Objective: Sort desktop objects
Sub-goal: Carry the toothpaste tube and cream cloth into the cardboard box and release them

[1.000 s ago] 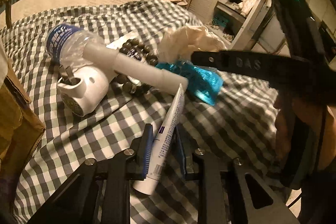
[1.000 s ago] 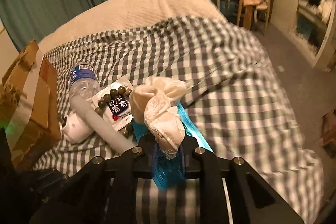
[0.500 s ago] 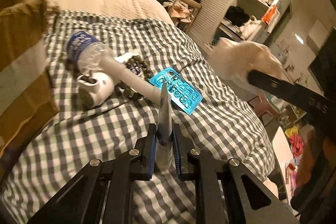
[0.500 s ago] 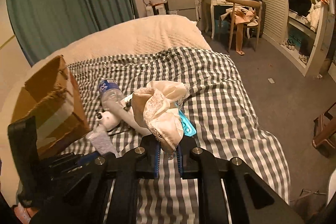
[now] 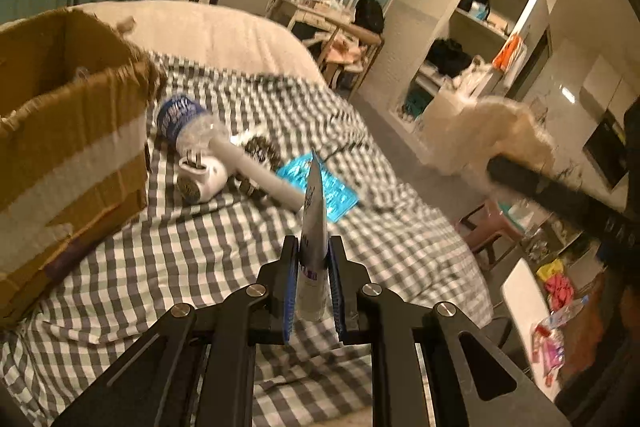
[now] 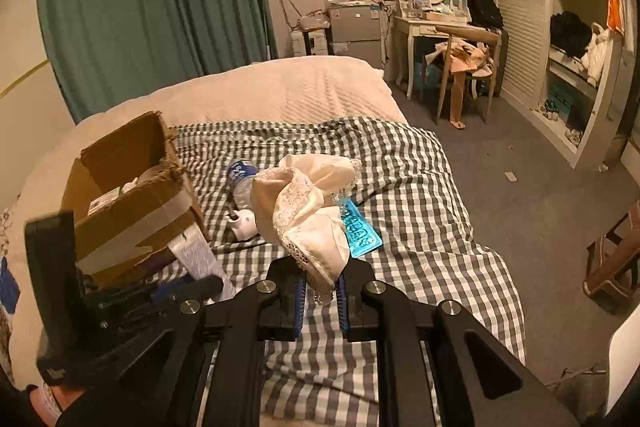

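**Ana:** Progress looks partial. Both claws are loaded: the left gripper (image 5: 312, 267) is clamped on a squeeze tube (image 5: 313, 227), held upright above the checked blanket (image 5: 192, 259), and the right gripper (image 6: 320, 291) is pinched on a cream lace cloth (image 6: 308, 211), lifted clear of the bed.

**Ben:** And the cardboard box (image 6: 132, 195)?

**Ana:** Open, at the left of the bed, with a few things already inside, though I can't make them out. Neither carried item is over it yet; the tube is nearer to it.

**Ben:** What's left on the blanket?

**Ana:** A water bottle (image 5: 182, 117), a white plug-in device (image 5: 200, 179), a white tube-shaped handle (image 5: 260, 175), a string of dark beads (image 5: 260, 151) and a blue blister pack (image 5: 336, 191), all clustered just beside the box. So I'd judge two drops pending, then at least five more pickups.
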Motion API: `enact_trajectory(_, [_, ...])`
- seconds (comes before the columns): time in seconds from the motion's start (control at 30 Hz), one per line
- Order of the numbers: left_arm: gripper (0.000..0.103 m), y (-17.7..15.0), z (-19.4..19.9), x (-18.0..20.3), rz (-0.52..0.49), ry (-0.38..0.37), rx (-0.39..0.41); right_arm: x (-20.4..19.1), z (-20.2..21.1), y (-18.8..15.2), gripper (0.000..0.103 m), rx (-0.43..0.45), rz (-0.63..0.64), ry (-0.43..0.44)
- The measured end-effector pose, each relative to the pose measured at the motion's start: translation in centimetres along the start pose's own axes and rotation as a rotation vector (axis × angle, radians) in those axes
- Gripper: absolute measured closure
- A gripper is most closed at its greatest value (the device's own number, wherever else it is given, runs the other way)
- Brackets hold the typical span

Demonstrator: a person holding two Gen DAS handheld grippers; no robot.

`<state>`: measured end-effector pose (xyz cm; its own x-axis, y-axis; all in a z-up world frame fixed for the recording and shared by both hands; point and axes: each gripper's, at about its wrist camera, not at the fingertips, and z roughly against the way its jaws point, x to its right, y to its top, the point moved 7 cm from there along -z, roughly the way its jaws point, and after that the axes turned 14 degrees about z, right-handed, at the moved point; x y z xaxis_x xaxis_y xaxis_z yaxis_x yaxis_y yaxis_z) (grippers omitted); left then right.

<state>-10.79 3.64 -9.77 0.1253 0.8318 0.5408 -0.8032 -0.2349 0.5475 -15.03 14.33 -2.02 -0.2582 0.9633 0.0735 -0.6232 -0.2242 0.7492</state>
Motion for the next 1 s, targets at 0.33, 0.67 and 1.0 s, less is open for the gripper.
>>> enact_trajectory(0.33, [0.088, 4.4, 6.5, 0.2, 0.115, -0.062, 0.046, -4.4, 2.4, 3.3, 0.091, 0.068, 0.065, 0.028])
enact_trajectory(0.67, [0.088, 10.3, 12.4, -2.1, 0.067, 0.04, 0.209, -10.9, 1.4, 9.0, 0.091, 0.111, 0.151, 0.1])
enact_trajectory(1.0, [0.088, 16.5, 13.8, -7.7, 0.098, 0.157, 0.306, -16.9, -3.6, 12.8, 0.091, 0.106, 0.165, 0.229])
